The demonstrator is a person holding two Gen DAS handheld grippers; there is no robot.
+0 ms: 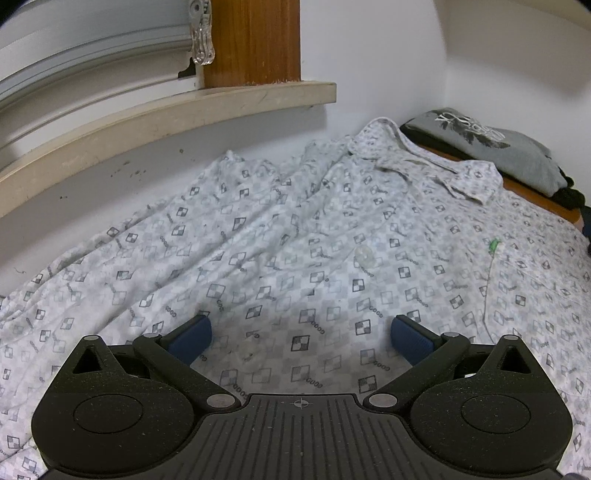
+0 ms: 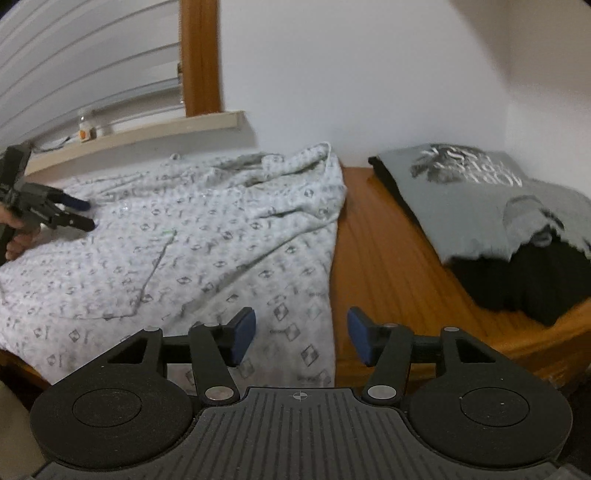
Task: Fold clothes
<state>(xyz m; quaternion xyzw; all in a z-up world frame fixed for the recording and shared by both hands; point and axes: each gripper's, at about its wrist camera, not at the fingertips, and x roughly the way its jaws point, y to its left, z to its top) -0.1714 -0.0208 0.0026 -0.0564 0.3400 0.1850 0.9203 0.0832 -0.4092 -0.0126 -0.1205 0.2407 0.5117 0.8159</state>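
One patterned shirt point(image 1: 295, 236) spread flat over a wooden table point(image 2: 388, 258), collar at the far end, thin soft cotton, pale white-grey, printed all over with small checkered diamonds and tiny lettering. Creased in long ridges toward the far left, smoother nearer in. One clear round button point(image 1: 364, 256) on the placket; one small green tag point(image 1: 494, 243) beside the chest pocket. Right edge of the shirt draping along the bare orange-brown ribbed tabletop.

Left gripper point(image 1: 301, 338) hovering just over the cloth, black plastic arms, two blue ribbed pads point(image 1: 192, 338), spread wide with nothing pinched between them. Same tool seen from the right wrist view at the far left edge, gripped by a hand point(image 2: 18, 236), tips apart above the shirt.

Right gripper point(image 2: 301, 336) above the shirt's near right edge, straddling cloth and bare wood, pads parted, nothing between them.

At the far right, one folded grey T-shirt point(image 2: 472, 192) with a dark print, lying on a folded black garment point(image 2: 517, 277). Along the far wall, a beige stone window sill point(image 1: 166, 122), a wooden window post point(image 1: 255, 40), ribbed white blinds point(image 1: 74, 48), one clear plastic clip point(image 1: 201, 33). One small jar point(image 2: 85, 130) on the sill, blurred.
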